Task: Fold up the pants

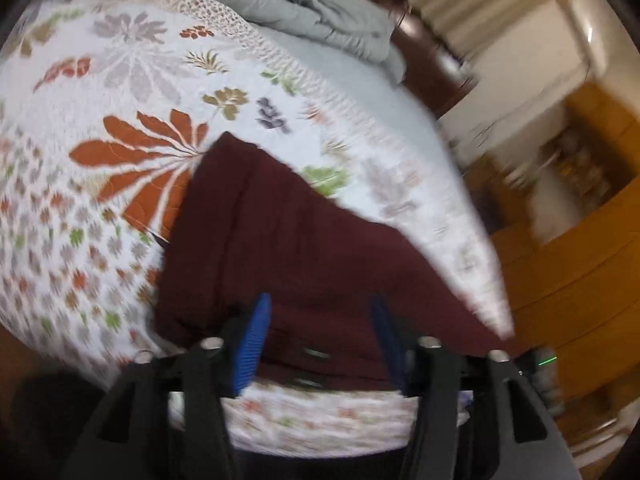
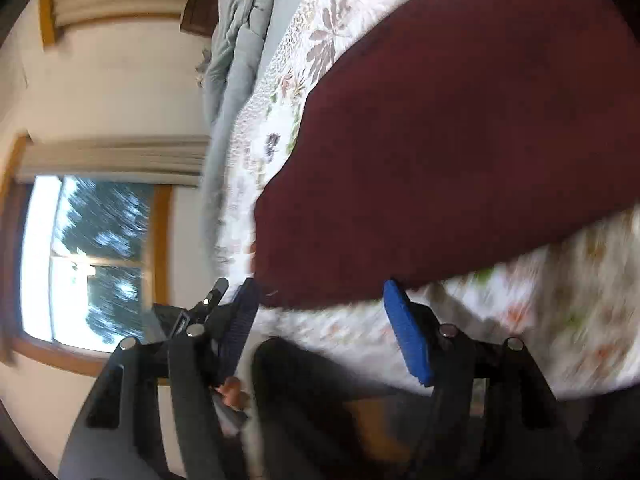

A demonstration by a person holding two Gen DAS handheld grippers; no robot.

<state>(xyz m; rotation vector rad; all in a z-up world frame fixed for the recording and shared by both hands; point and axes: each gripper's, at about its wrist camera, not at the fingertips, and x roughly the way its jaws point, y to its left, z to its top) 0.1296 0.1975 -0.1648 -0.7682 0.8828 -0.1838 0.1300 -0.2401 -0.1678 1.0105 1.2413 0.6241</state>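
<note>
Dark maroon pants (image 1: 280, 240) lie flat on a floral bedspread (image 1: 120, 100), reaching from the near bed edge toward the middle. My left gripper (image 1: 320, 312) is open, its blue pads either side of the pants' near end, just above the cloth. In the right wrist view the pants (image 2: 460, 140) fill the upper right over the bedspread (image 2: 520, 320). My right gripper (image 2: 320, 292) is open and empty, just short of the pants' near edge. Both views are blurred by motion.
A grey blanket (image 1: 312, 12) is bunched at the far end of the bed. Wooden cabinets (image 1: 580, 260) stand to the right of the bed. A window (image 2: 92, 260) and a cream wall (image 2: 120, 92) are beside the bed. A dark shape (image 2: 320, 400) sits below the bed edge.
</note>
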